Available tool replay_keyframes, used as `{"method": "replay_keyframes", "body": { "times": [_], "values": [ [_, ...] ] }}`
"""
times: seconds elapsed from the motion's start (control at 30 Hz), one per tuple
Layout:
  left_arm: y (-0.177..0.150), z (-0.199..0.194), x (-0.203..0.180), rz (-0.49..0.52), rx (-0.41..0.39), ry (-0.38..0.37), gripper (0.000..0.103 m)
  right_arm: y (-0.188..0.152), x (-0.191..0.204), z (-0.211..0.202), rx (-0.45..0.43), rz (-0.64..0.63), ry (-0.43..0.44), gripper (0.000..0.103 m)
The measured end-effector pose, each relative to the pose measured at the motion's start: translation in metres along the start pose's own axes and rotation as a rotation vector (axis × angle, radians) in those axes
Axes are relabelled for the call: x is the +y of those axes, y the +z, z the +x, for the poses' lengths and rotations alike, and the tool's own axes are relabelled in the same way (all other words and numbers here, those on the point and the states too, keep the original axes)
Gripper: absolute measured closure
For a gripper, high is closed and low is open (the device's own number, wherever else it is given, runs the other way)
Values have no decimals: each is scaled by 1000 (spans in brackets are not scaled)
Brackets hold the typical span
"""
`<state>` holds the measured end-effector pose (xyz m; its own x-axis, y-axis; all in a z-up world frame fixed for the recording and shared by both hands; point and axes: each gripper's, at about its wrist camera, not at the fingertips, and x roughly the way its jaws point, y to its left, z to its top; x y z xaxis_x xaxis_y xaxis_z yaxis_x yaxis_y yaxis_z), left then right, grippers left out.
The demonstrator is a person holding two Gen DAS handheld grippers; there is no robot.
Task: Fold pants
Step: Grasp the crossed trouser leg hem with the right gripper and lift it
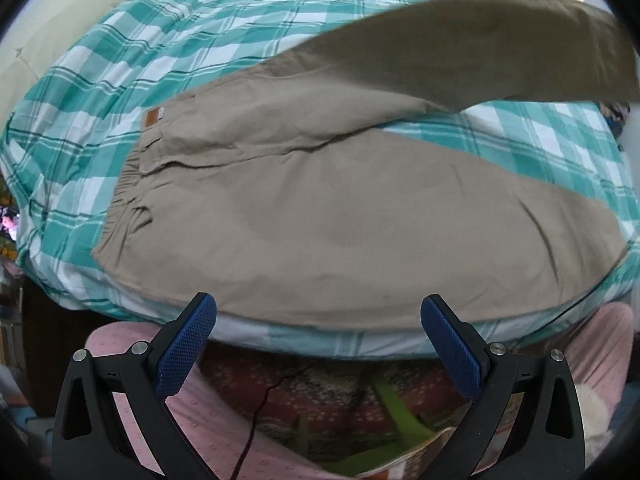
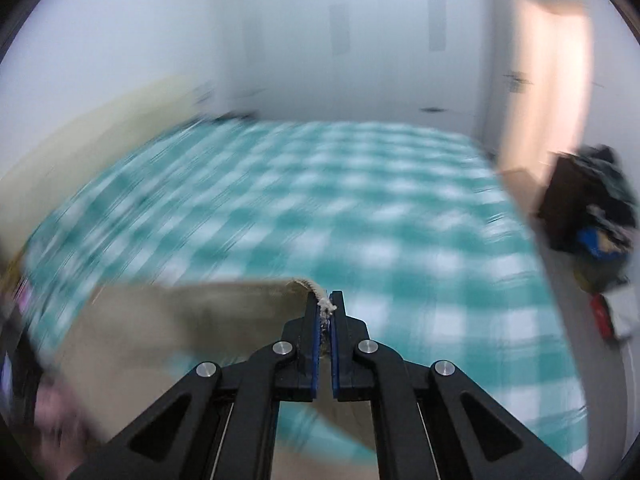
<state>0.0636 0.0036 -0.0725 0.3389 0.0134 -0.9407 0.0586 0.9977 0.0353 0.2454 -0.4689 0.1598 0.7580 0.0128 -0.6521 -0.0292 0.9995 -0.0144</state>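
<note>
Beige pants (image 1: 320, 208) lie on a bed with a teal and white checked sheet (image 1: 168, 40), waistband to the left. The near leg lies flat along the bed's front edge. The far leg (image 1: 500, 60) is lifted off the bed and blurred. My left gripper (image 1: 318, 308) is open and empty, just in front of the bed's edge, below the near leg. My right gripper (image 2: 326, 306) is shut on the frayed hem of the lifted leg (image 2: 192, 308), held above the bed (image 2: 360, 200). The right wrist view is motion-blurred.
The person's pink-clad knees (image 1: 132, 344) and a patterned rug (image 1: 340, 392) are below the bed edge. A white wall with a wardrobe (image 2: 340, 40) stands behind the bed. Dark clutter (image 2: 588, 208) sits on the floor to the right.
</note>
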Motion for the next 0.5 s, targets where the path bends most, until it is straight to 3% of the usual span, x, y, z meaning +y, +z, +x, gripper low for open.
{"method": "replay_keyframes", "body": {
  "times": [0.03,0.07,0.1,0.13,0.17,0.27,0.4,0.5],
  "values": [
    [2,0,-1,-1,-1,-2,1,22,-17,27,19,34,-32,98],
    [4,-1,-2,-5,0,-1,1,39,-38,58,42,72,-90,82],
    [4,-1,-1,-9,-2,-1,1,47,-56,85,54,99,-215,73],
    [4,-1,1,-12,-5,1,1,45,-71,106,77,118,-341,64],
    [2,0,2,-14,-8,6,1,39,-77,117,92,127,-375,64],
    [-4,19,13,-33,18,33,1,-11,-90,147,160,185,-294,63],
    [0,58,21,-82,133,22,2,-109,-94,195,316,313,-86,63],
    [6,63,13,-59,133,9,2,-166,-98,240,352,454,63,63]
  ]
}}
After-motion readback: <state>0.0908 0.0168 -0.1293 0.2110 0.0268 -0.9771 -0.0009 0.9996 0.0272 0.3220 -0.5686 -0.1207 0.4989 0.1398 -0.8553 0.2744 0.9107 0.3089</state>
